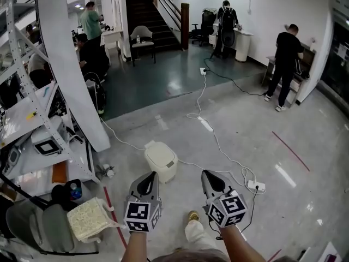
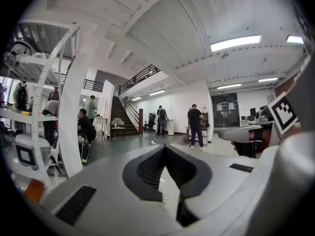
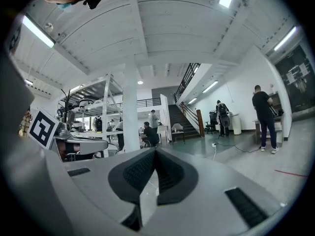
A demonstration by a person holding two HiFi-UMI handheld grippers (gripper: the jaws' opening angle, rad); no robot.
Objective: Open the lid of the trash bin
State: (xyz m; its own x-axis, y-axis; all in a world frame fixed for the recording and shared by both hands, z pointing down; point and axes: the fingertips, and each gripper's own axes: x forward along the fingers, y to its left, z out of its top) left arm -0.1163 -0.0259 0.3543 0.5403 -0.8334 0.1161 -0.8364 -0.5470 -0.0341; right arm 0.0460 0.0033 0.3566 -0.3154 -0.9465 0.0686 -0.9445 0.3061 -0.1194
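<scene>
The trash bin [image 1: 161,160] is a small cream bin on the grey floor, and its lid lies down flat. In the head view my left gripper [image 1: 148,175] is held just this side of the bin, its tip pointing at the bin's near edge. My right gripper [image 1: 207,173] is level with it, to the right of the bin. Both are well above the floor and touch nothing. Each has its jaws together at the tip with nothing between them. The left gripper view [image 2: 164,147] and the right gripper view [image 3: 155,150] look out level across the room, and the bin is not in them.
A white pillar [image 1: 76,70] and a metal rack [image 1: 32,119] stand to the left. A white cable runs to a power strip [image 1: 256,186] right of the bin. A pale bag [image 1: 90,218] and a grey chair [image 1: 32,228] sit at lower left. People stand far back.
</scene>
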